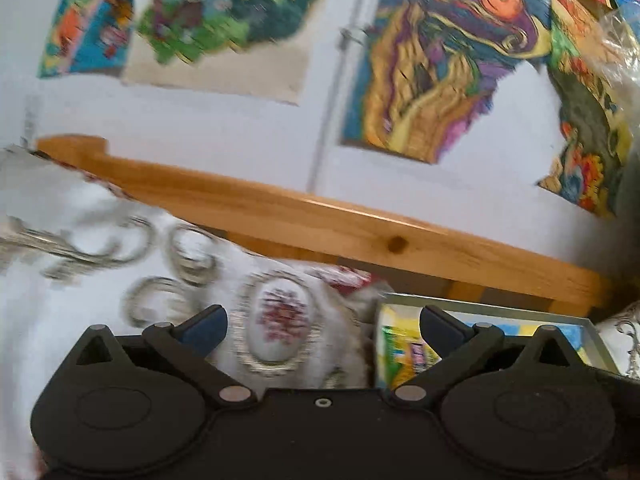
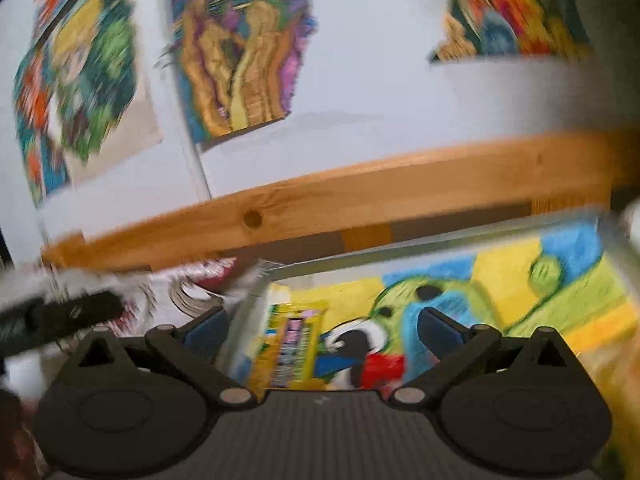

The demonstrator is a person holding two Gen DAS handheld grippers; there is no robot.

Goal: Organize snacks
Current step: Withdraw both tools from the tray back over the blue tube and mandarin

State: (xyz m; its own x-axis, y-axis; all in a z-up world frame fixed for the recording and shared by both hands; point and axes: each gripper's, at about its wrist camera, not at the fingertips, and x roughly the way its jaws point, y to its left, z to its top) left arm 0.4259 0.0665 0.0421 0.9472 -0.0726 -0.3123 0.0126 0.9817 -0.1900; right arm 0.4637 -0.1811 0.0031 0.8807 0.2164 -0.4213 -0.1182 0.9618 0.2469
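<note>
A yellow snack packet (image 2: 288, 344) lies at the left end of a grey-rimmed tray (image 2: 400, 246) whose floor is a bright bird drawing. My right gripper (image 2: 322, 326) hovers over it, open, nothing between its blue-padded fingers. In the left wrist view the same packet (image 1: 404, 350) shows inside the tray's rim (image 1: 480, 308) at the lower right. My left gripper (image 1: 322, 324) is open above a white tablecloth (image 1: 100, 272) with an embroidered oval motif. Both views are blurred by motion. The left gripper's body (image 2: 60, 318) shows as a dark bar at the left of the right wrist view.
A wooden chair back rail (image 1: 320, 220) runs behind the table, also seen as the wooden rail (image 2: 360, 196). Colourful drawings (image 1: 440, 60) hang on the white wall behind. Crinkled clear plastic (image 1: 620, 48) sits at the upper right edge.
</note>
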